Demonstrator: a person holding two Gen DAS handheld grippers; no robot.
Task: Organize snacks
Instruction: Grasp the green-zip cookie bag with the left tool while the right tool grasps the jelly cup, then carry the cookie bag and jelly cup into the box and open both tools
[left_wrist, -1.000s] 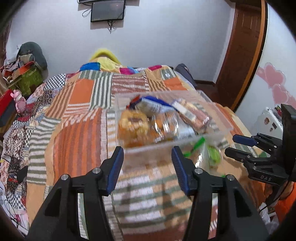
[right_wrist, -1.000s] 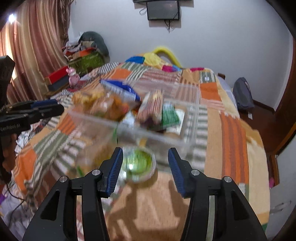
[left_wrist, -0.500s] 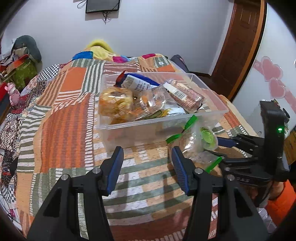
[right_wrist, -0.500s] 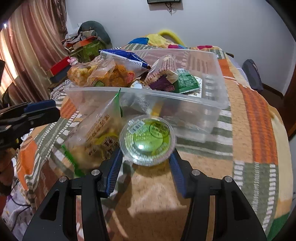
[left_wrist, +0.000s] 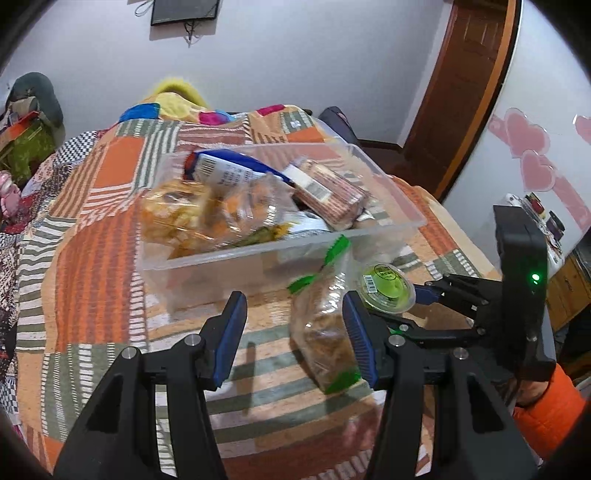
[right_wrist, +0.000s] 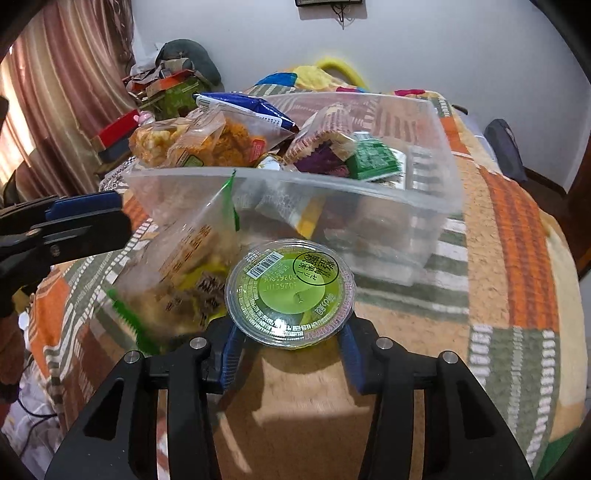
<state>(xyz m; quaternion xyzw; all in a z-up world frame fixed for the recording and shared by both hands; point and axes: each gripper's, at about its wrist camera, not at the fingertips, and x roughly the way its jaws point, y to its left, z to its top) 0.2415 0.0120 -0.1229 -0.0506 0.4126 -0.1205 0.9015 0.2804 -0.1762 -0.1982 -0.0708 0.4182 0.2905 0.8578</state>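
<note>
On the patchwork bed (left_wrist: 92, 229), snacks going into the clear bin (left_wrist: 280, 251).
From the left wrist: left gripper (left_wrist: 295, 332) unclenched, empty, beside the snack bag (left_wrist: 325, 332). From the right wrist: right gripper (right_wrist: 290, 345) just closing, pinching the green jelly cup (right_wrist: 290, 291) before the bin.

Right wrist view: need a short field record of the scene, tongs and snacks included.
surface: patchwork bedspread
bin: clear plastic bin on the bedspread, holding several snack packs
cup: green-lidded jelly cup in front of the bin, outside it
bag: clear snack bag with green edges beside the cup, leaning on the bin's front wall
right tongs: astride the cup, jaws have just been closing; contact with its sides hidden under the lid rim
left tongs: open, nothing between them, bag just off one finger
</note>
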